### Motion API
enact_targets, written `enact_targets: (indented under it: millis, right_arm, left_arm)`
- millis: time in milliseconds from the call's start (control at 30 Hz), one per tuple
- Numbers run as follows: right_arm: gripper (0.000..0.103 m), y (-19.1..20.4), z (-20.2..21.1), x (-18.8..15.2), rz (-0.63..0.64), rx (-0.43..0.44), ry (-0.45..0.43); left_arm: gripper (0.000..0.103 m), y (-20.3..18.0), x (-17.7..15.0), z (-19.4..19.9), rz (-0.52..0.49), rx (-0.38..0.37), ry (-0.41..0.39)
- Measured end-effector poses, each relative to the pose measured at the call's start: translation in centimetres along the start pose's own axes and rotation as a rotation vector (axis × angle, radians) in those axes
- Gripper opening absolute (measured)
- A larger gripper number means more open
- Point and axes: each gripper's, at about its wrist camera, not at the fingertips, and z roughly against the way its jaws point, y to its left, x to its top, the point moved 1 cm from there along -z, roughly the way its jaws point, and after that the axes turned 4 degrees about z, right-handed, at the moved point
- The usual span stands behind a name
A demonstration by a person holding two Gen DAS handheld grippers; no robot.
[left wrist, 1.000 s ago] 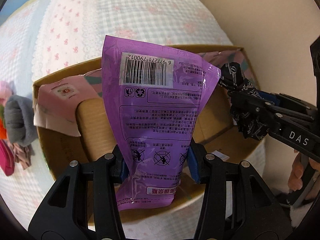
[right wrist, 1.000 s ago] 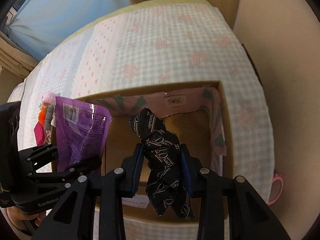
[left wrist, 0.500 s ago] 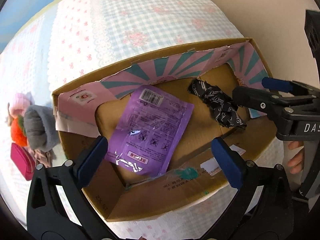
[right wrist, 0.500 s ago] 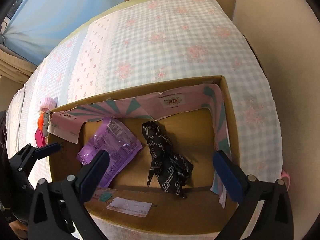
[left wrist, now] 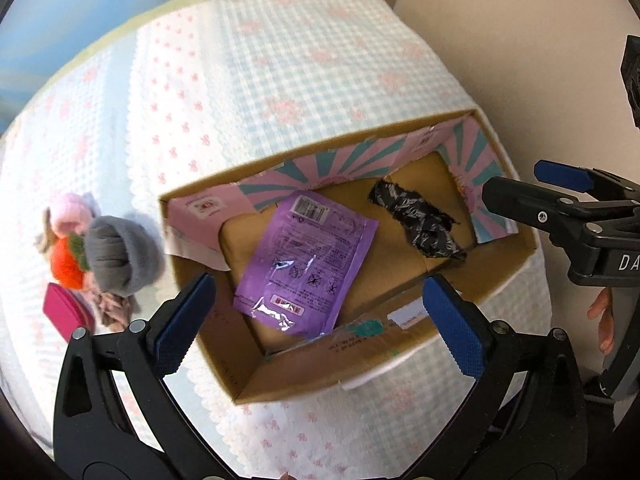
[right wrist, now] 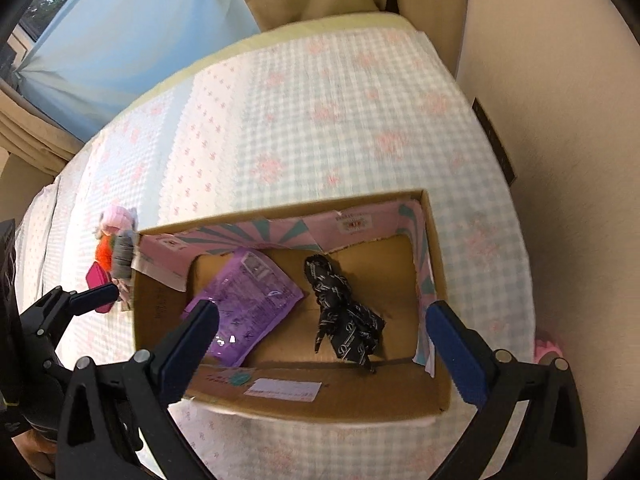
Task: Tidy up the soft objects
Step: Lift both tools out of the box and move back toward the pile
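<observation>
An open cardboard box (left wrist: 404,344) (right wrist: 340,396) sits on the checked bedspread. Inside it lie a purple plastic packet (left wrist: 308,272) (right wrist: 244,304) on the left and a black printed cloth (left wrist: 420,224) (right wrist: 344,316) on the right. My left gripper (left wrist: 320,320) is open and empty, above the box's near left side. My right gripper (right wrist: 324,344) is open and empty, above the box's near edge; it also shows in the left wrist view (left wrist: 560,200). A pile of soft things lies left of the box: a grey roll (left wrist: 120,256), a pink knit piece (left wrist: 72,208), an orange piece (left wrist: 66,268).
A magenta pouch (left wrist: 66,316) (right wrist: 98,280) lies by the pile. A beige wall (left wrist: 520,40) runs along the bed's right side. A blue curtain (right wrist: 120,40) hangs beyond the far edge. A pink object (right wrist: 548,350) lies at the bed's right edge.
Both grippers opened and let go: the purple packet and the black cloth dropped into the box. Both grippers then pulled back and up from it.
</observation>
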Motion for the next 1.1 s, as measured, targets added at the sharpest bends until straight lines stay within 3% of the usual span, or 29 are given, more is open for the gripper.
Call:
enact_targets:
  millis: [300,567,833,1100]
  right_arm:
    - [0.103,4.4,10.4,0.7,0.069,-0.055,-0.169]
    - [0.103,9.8,20.3,-1.1,0.117,-0.106,-0.324]
    - [0.103,13.8,25.9,-4.4,0.131,-0.149,-0.427]
    - [0.103,18.3,28.2,-6.6,0.157,-0.111,-0.508]
  left_arm:
    - [0.103,0.8,0.0,10.5,0.03,0.006,-0.152]
    - [0.103,3.1,-3.0,22.5,0.1,0.053,-0.372]
    - [0.103,6.2,-8.0,30.6,0.153,0.102,-0.531]
    - [0.103,11.2,-12.2,35.8,0.212,0.126,-0.639]
